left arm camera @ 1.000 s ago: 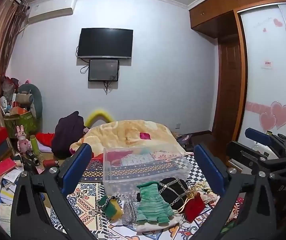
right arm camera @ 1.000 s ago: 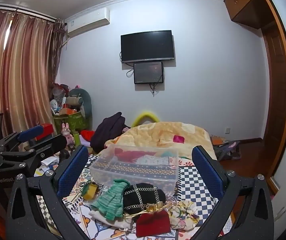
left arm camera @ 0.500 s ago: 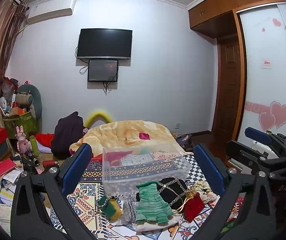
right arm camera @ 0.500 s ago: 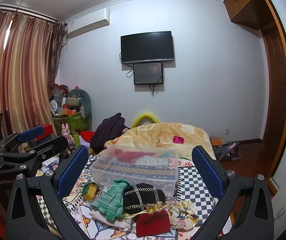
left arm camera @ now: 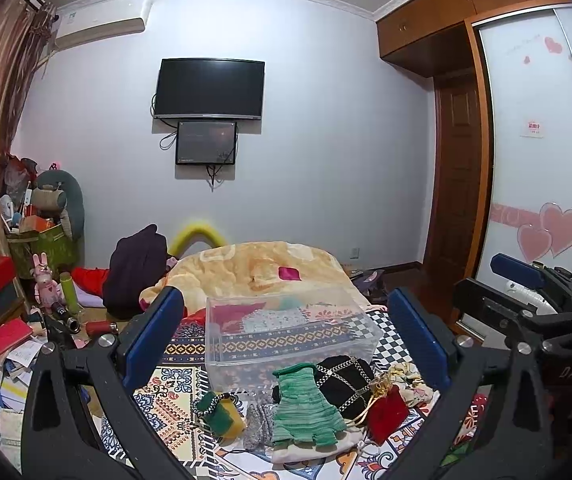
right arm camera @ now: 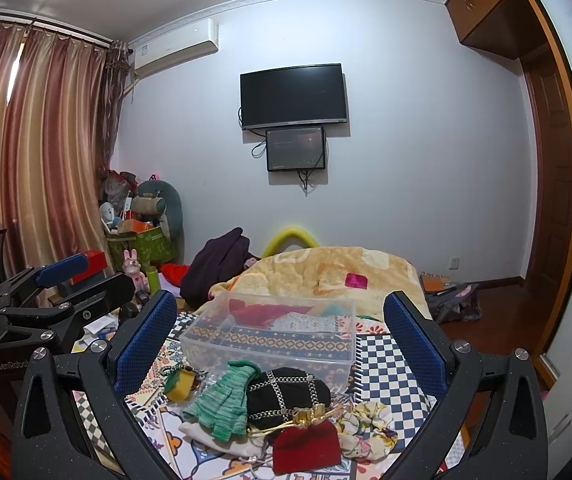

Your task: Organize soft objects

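Observation:
A pile of soft things lies on the patterned bedspread in front of a clear plastic bin (left arm camera: pixel 286 330) (right arm camera: pixel 274 334): a green knit glove (left arm camera: pixel 306 410) (right arm camera: pixel 222 400), a black chained pouch (left arm camera: pixel 344 380) (right arm camera: pixel 286 394), a red pouch (left arm camera: pixel 386 412) (right arm camera: pixel 306 446), a floral scrunchie (right arm camera: pixel 368 428) and a green-and-yellow item (left arm camera: pixel 220 416) (right arm camera: pixel 180 382). My left gripper (left arm camera: pixel 284 340) is open and empty, above and short of the pile. My right gripper (right arm camera: pixel 278 340) is open and empty, likewise short of it.
A yellow blanket (left arm camera: pixel 254 268) and dark clothing (left arm camera: pixel 136 264) lie beyond the bin. Boxes, books and toys crowd the floor at the left (left arm camera: pixel 2 320). A wardrobe with sliding doors (left arm camera: pixel 538 160) stands on the right. Each gripper shows at the other view's edge.
Both views have barely shifted. The grippers stay open and the objects have not moved.

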Demonstrator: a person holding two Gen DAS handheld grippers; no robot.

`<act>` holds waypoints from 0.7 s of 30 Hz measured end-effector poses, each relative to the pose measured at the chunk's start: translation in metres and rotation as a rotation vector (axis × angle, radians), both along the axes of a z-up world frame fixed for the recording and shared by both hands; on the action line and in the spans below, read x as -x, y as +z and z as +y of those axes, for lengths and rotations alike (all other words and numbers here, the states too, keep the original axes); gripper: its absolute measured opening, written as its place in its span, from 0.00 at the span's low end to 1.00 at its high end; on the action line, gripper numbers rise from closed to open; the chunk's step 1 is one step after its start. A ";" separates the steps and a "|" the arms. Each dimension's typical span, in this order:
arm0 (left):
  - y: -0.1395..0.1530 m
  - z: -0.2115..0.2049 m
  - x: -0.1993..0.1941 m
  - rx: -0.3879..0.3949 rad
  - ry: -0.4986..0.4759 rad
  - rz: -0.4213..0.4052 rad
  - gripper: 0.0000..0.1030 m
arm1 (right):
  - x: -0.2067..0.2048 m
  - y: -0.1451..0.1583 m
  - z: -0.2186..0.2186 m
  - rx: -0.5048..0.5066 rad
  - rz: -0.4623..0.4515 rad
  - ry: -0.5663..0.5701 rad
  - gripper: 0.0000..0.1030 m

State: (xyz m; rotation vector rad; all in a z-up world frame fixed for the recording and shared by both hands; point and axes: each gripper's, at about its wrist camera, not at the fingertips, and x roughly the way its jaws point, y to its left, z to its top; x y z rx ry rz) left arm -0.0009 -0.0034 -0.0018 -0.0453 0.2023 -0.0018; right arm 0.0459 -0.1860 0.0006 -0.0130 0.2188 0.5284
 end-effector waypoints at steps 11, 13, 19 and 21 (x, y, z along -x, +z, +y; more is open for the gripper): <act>0.001 0.000 0.000 0.005 -0.003 -0.003 1.00 | 0.001 0.003 0.000 -0.002 -0.004 0.002 1.00; 0.001 -0.001 0.000 0.005 -0.003 -0.004 1.00 | 0.001 0.003 0.000 -0.002 -0.004 0.002 1.00; 0.001 0.000 0.001 0.007 -0.002 -0.007 1.00 | 0.002 0.002 -0.001 -0.013 -0.002 0.002 1.00; 0.001 0.000 0.001 0.007 -0.002 -0.006 1.00 | 0.002 0.001 -0.001 -0.012 -0.003 0.001 1.00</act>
